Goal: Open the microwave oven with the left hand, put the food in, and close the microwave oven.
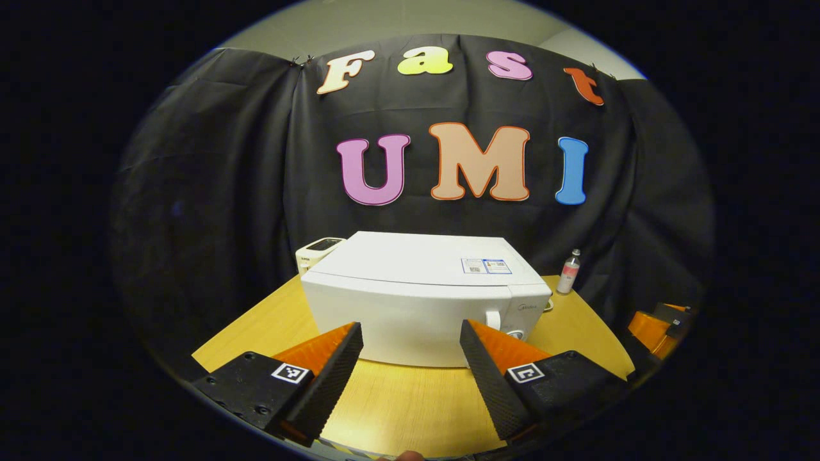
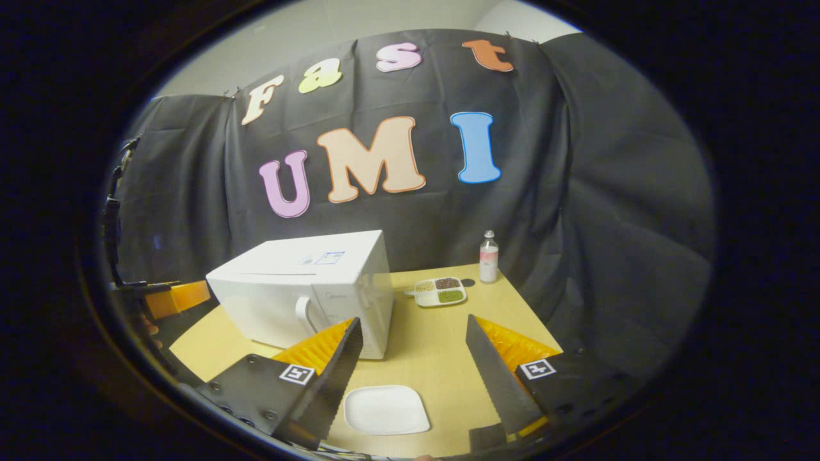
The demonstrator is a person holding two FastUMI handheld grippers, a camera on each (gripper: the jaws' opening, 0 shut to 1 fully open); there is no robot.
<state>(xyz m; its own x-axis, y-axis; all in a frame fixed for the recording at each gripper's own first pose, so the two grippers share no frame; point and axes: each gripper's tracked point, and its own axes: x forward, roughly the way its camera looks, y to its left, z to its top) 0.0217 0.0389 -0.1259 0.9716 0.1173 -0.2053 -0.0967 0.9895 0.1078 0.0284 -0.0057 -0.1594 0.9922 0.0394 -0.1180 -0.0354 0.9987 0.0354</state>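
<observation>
The white microwave (image 1: 416,301) stands shut on the wooden table (image 1: 410,397), its handle (image 1: 493,319) on the right of the door. My left gripper (image 1: 410,328) is open and hovers in front of the door, apart from it. In the right gripper view the microwave (image 2: 301,294) stands left of centre, handle (image 2: 304,315) facing me. A white divided dish of food (image 2: 440,291) sits behind and to the right of it. My right gripper (image 2: 414,322) is open above the table, holding nothing. The left gripper (image 2: 173,298) shows at the far left.
An empty white plate (image 2: 386,410) lies on the table between my right fingers. A small bottle (image 2: 489,257) stands at the back right corner, near the dish. A small white device (image 1: 318,251) sits behind the microwave's left side. The right gripper (image 1: 660,323) is off the table's right edge.
</observation>
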